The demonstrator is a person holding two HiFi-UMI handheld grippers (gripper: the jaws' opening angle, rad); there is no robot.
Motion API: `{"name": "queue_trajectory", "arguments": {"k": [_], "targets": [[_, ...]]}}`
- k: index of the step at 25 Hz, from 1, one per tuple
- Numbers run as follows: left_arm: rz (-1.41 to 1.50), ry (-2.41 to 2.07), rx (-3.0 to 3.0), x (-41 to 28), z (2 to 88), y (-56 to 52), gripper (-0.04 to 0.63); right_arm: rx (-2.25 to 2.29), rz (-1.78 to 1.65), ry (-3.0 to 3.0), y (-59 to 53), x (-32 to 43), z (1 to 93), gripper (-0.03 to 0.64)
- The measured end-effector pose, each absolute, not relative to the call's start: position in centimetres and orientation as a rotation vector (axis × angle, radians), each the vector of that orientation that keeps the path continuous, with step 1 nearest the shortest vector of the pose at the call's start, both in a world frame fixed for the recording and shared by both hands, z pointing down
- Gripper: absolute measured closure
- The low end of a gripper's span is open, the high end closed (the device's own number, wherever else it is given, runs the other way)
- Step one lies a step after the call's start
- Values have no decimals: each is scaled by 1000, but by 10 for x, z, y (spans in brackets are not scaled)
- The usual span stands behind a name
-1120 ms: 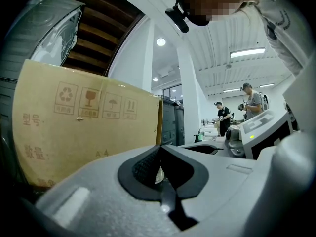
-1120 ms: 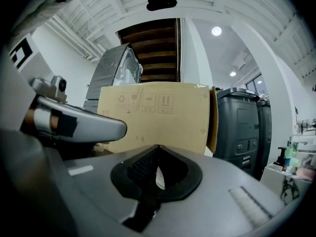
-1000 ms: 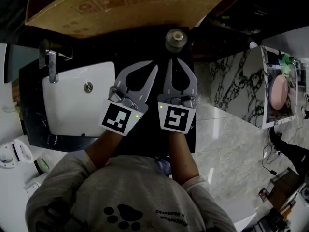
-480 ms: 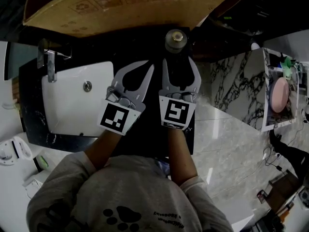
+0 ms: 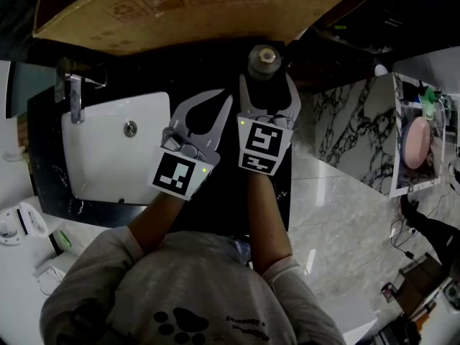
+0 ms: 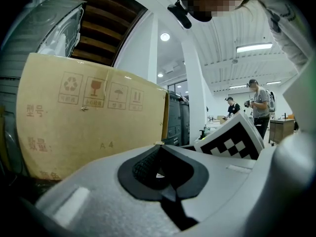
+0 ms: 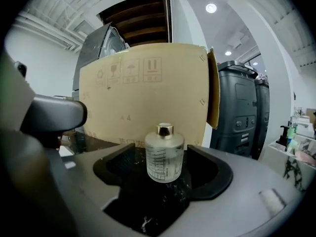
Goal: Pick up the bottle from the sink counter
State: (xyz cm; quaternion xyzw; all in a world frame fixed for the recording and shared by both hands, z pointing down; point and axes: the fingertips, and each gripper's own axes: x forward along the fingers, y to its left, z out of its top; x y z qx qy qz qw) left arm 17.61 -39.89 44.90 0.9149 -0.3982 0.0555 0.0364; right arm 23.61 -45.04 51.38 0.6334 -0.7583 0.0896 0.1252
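A small frosted glass bottle (image 5: 264,61) with a gold cap stands upright on the black sink counter (image 5: 44,165), just in front of a big cardboard box (image 5: 180,9). My right gripper (image 5: 266,83) points at it and its jaws are opening. The bottle (image 7: 164,154) stands at the tips, partly between the two fingers, and neither pad touches it. My left gripper (image 5: 226,96) hovers just left of the right one, shut and holding nothing. In the left gripper view its pads (image 6: 148,164) meet at the tip, facing the box (image 6: 89,127).
A white sink basin (image 5: 108,157) with a chrome faucet (image 5: 72,95) lies left of the grippers. A marble-patterned unit (image 5: 352,131) stands to the right, over a pale floor. Dark grey bins (image 7: 242,117) rise beyond the box. People stand far off (image 6: 259,105).
My right gripper's jaws have gone from shut to wide apart, and it has moved forward until its tips reach the bottle. The left gripper has hardly moved.
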Motion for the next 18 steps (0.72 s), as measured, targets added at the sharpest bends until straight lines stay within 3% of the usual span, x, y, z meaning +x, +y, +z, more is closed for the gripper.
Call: {"name": "queue_trajectory", "arguments": {"k": [18], "targets": [[139,-1224,2776,169,450,-403,597,1832,445,-2148,-488,236,532,290]]}}
